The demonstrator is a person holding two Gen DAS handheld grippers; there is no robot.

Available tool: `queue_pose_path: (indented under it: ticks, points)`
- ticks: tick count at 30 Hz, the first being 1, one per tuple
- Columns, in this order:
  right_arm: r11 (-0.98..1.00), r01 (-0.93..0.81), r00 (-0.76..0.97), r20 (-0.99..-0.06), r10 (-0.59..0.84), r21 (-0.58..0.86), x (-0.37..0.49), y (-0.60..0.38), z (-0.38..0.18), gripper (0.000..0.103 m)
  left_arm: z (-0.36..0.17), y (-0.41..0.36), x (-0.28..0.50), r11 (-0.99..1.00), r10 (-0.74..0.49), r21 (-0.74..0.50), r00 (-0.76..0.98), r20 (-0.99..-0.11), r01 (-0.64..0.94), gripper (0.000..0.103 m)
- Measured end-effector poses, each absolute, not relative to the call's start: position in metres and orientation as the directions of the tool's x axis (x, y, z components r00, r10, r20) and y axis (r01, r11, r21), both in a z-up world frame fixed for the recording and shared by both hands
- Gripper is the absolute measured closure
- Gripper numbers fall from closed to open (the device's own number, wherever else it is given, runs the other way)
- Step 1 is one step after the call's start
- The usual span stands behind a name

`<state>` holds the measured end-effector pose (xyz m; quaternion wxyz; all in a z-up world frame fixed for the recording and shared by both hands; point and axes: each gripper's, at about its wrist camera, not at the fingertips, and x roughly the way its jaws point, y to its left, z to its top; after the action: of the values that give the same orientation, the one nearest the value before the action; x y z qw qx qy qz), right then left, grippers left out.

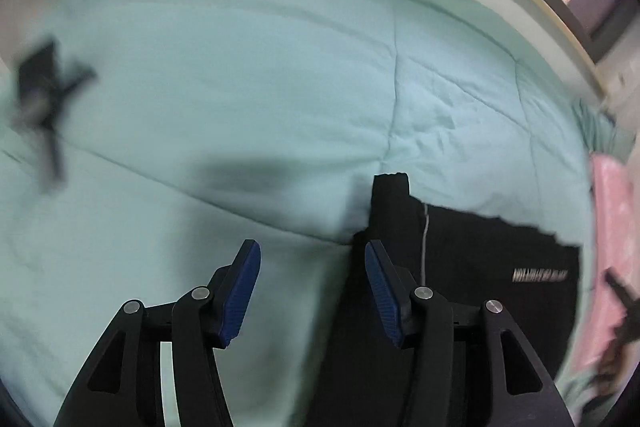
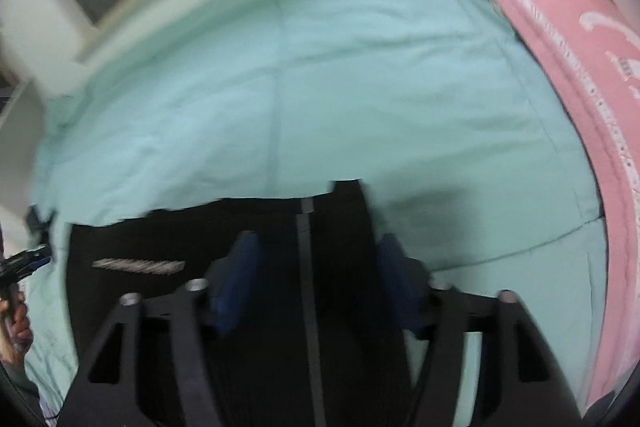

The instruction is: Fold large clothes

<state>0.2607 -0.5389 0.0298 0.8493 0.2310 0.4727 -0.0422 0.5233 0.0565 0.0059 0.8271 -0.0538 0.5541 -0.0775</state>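
Black garment flat on mint quilt | left claw parted, empty | right claw parted, empty

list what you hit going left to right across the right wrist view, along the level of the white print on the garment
hand → mint quilt → black garment → mint quilt again → pink cushion

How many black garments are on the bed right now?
1. The black garment lies on the green comforter, below and between both grippers, near the pink blanket. More could be hidden outside both views.
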Motion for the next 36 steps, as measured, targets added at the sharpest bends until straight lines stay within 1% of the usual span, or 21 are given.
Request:
queue_pose_path:
  ticks: [1, 2, 4, 7, 8, 10, 11, 13, 14, 15, 17, 19, 21, 23, 24, 27, 29, 30, 32, 34, 36]
  points:
    - [0.897, 0.27, 0.542, -0.825, 0.159, 0.35, 0.255, -0.529, 0.033, 0.034, 0.017, 0.054, 0.511, 0.982, -0.19, -0.17, 0.382, -0.904, 0.087, 0.047]
    - [0.909, 0.234, 0.523, -0.833, 0.182, 0.345, 0.251, -0.513, 0.036, 0.034, 0.024, 0.049, 0.502, 0.975, -0.218, -0.189, 0.386, -0.896, 0.112, 0.047]
    - [0.93, 0.167, 0.473, -0.854, 0.216, 0.327, 0.241, -0.481, 0.032, 0.034, 0.034, 0.034, 0.475, 0.942, -0.331, -0.277, 0.384, -0.862, 0.191, 0.047]
    - [0.944, 0.087, 0.43, -0.866, 0.253, 0.319, 0.229, -0.43, 0.017, 0.034, 0.022, -0.015, 0.439, 0.864, -0.486, -0.399, 0.309, -0.817, 0.306, 0.046]
    - [0.943, 0.081, 0.42, -0.869, 0.262, 0.323, 0.229, -0.42, 0.01, 0.034, 0.013, -0.033, 0.428, 0.841, -0.514, -0.415, 0.273, -0.813, 0.348, 0.046]
    - [0.935, 0.081, 0.404, -0.869, 0.286, 0.346, 0.229, -0.41, -0.006, 0.034, -0.012, -0.078, 0.408, 0.824, -0.485, -0.357, 0.222, -0.846, 0.44, 0.046]
    - [0.94, 0.079, 0.378, -0.883, 0.279, 0.331, 0.231, -0.401, -0.02, 0.034, -0.028, -0.101, 0.399, 0.838, -0.427, -0.285, 0.234, -0.874, 0.465, 0.046]
    - [0.952, 0.079, 0.348, -0.903, 0.251, 0.295, 0.235, -0.392, -0.04, 0.033, -0.054, -0.125, 0.393, 0.868, -0.311, -0.155, 0.274, -0.91, 0.471, 0.046]
    - [0.953, 0.085, 0.337, -0.909, 0.246, 0.29, 0.237, -0.39, -0.051, 0.031, -0.064, -0.13, 0.391, 0.877, -0.293, -0.13, 0.301, -0.908, 0.463, 0.046]
    - [0.954, 0.09, 0.331, -0.912, 0.243, 0.287, 0.237, -0.39, -0.059, 0.03, -0.074, -0.129, 0.392, 0.888, -0.293, -0.138, 0.308, -0.905, 0.438, 0.045]
    - [0.955, 0.092, 0.321, -0.916, 0.24, 0.282, 0.238, -0.389, -0.071, 0.029, -0.094, -0.12, 0.407, 0.905, -0.315, -0.216, 0.238, -0.919, 0.366, 0.044]
    - [0.957, 0.102, 0.324, -0.918, 0.227, 0.273, 0.238, -0.387, -0.071, 0.029, -0.097, -0.115, 0.419, 0.902, -0.342, -0.26, 0.205, -0.917, 0.344, 0.044]
    - [0.959, 0.104, 0.308, -0.925, 0.222, 0.264, 0.24, -0.386, -0.069, 0.028, -0.095, -0.115, 0.422, 0.897, -0.341, -0.257, 0.194, -0.92, 0.36, 0.044]
    - [0.954, 0.114, 0.277, -0.931, 0.239, 0.279, 0.245, -0.389, -0.057, 0.028, -0.084, -0.113, 0.42, 0.89, -0.34, -0.247, 0.197, -0.919, 0.384, 0.044]
    - [0.947, 0.114, 0.291, -0.921, 0.259, 0.302, 0.247, -0.393, -0.044, 0.028, -0.073, -0.111, 0.421, 0.884, -0.359, -0.265, 0.196, -0.913, 0.386, 0.044]
    - [0.934, 0.075, 0.428, -0.857, 0.285, 0.348, 0.26, -0.405, -0.002, 0.028, -0.039, -0.108, 0.426, 0.838, -0.487, -0.386, 0.208, -0.848, 0.386, 0.044]
    - [0.946, 0.07, 0.466, -0.849, 0.251, 0.318, 0.277, -0.405, 0.009, 0.028, -0.026, -0.106, 0.436, 0.829, -0.518, -0.414, 0.24, -0.821, 0.376, 0.042]
    - [0.952, 0.075, 0.467, -0.854, 0.23, 0.297, 0.29, -0.404, 0.008, 0.028, -0.024, -0.11, 0.445, 0.82, -0.533, -0.425, 0.239, -0.812, 0.383, 0.037]
    - [0.945, 0.084, 0.447, -0.86, 0.247, 0.315, 0.313, -0.408, -0.011, 0.028, -0.031, -0.12, 0.457, 0.825, -0.517, -0.406, 0.235, -0.823, 0.394, 0.033]
    - [0.935, 0.103, 0.368, -0.886, 0.282, 0.34, 0.33, -0.408, -0.041, 0.028, -0.059, -0.129, 0.471, 0.852, -0.459, -0.36, 0.21, -0.863, 0.38, 0.033]
    - [0.931, 0.116, 0.349, -0.891, 0.289, 0.347, 0.339, -0.408, -0.065, 0.027, -0.083, -0.132, 0.481, 0.882, -0.417, -0.335, 0.218, -0.882, 0.332, 0.033]
